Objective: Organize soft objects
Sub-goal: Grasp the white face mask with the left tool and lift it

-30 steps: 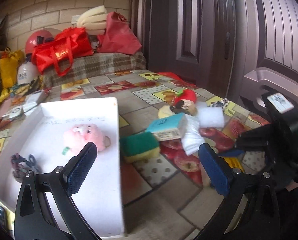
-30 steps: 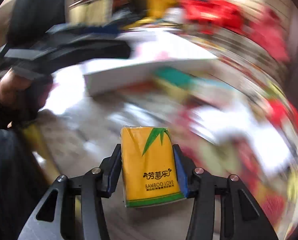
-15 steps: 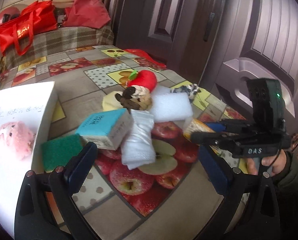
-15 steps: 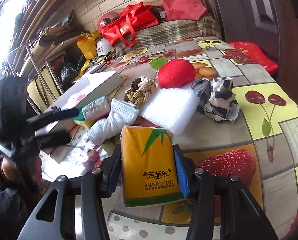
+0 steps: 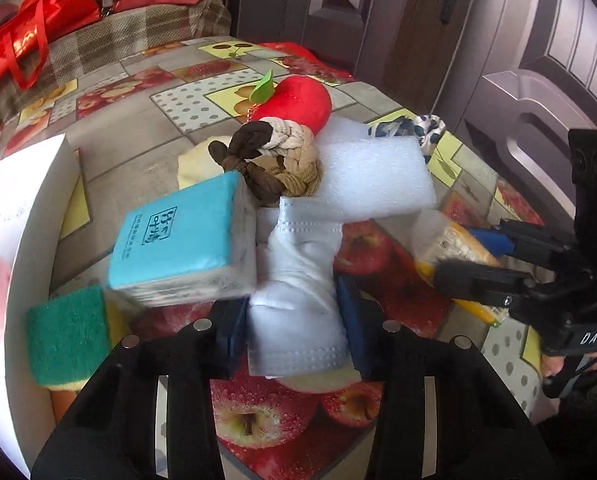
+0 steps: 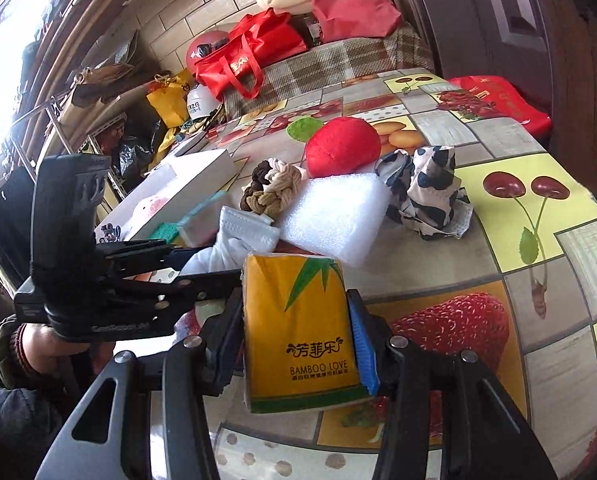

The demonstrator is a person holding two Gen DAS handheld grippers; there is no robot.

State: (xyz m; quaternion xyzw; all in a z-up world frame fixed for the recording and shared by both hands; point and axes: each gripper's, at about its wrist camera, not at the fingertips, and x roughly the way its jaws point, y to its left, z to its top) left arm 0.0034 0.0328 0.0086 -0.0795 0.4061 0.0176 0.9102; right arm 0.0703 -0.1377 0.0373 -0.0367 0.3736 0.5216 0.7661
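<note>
The left gripper [image 5: 296, 322] has just been closing, and its blue pads now press both sides of a folded white face mask [image 5: 298, 280] lying on the fruit-print tablecloth [image 5: 146, 152]. The right gripper [image 6: 298, 344] clamps a yellow tissue pack [image 6: 298, 328] marked "BAMBOO LOVE", held just beside the mask above the tablecloth's near edge. Touching the mask on one side, a blue tissue pack [image 5: 178, 240] leans over a green scouring sponge [image 5: 68, 344], which sits against the wall of a white box [image 5: 38, 216] at the cloth's left edge; something pink lies inside the box. Just beyond the mask, a white foam block [image 5: 374, 176] rests across its far end, next to a knotted brown-and-cream rope toy [image 5: 278, 160]. Behind these sits a red plush apple [image 5: 298, 104] with a green leaf, and a black-and-white patterned cloth [image 6: 422, 192] lies crumpled beside the foam. At the table's far edge, red bags [image 6: 254, 52] rest on a plaid-covered bench [image 6: 338, 64].
</note>
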